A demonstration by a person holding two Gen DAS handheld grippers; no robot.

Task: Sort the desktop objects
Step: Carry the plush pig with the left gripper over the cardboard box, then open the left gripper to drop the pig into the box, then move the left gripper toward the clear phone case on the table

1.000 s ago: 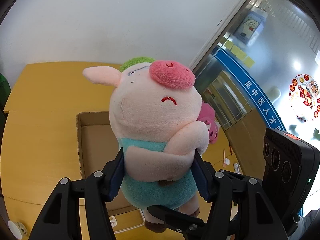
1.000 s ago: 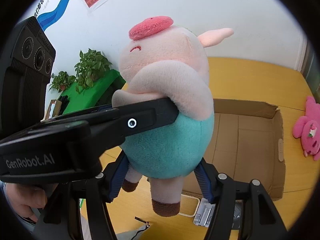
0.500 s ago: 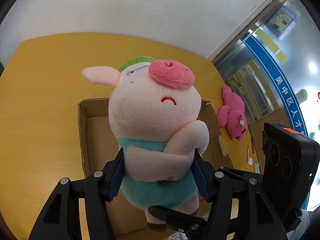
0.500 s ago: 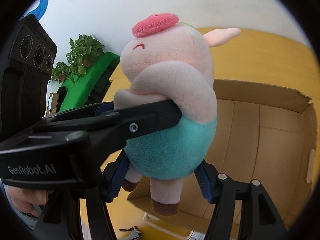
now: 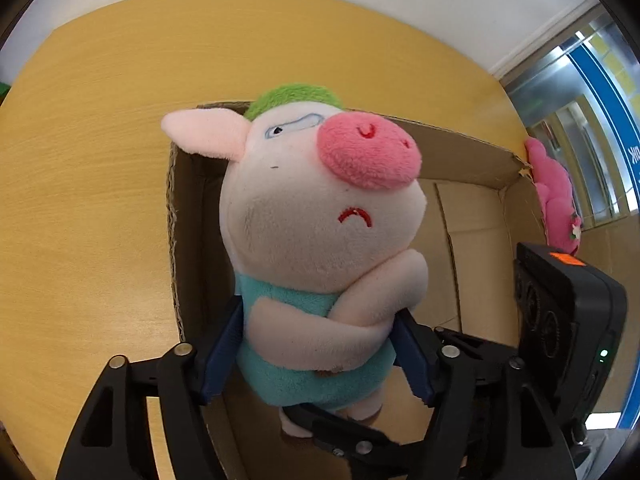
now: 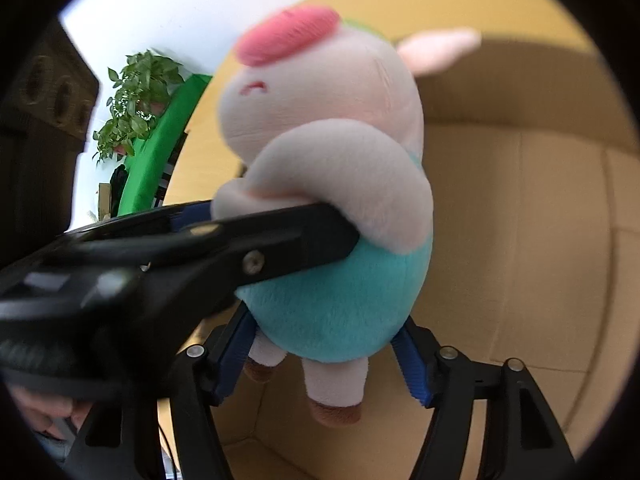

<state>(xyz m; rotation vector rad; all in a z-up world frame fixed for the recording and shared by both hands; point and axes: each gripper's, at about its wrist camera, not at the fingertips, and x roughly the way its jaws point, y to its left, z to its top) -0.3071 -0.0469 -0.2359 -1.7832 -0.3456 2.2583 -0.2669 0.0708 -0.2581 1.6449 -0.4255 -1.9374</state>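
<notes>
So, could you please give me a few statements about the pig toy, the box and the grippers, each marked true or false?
1. Both the left gripper and the right gripper clamp the pig toy. True.
2. The pig toy wears a red outfit. False: it is teal.
3. The cardboard box lies below the toy, open. True.
4. The pink plush toy lies inside the box. False: it is outside, past the box's wall.

A leafy green plant stands by a white wall next to something bright green, and shiny glass doors have a blue stripe.
</notes>
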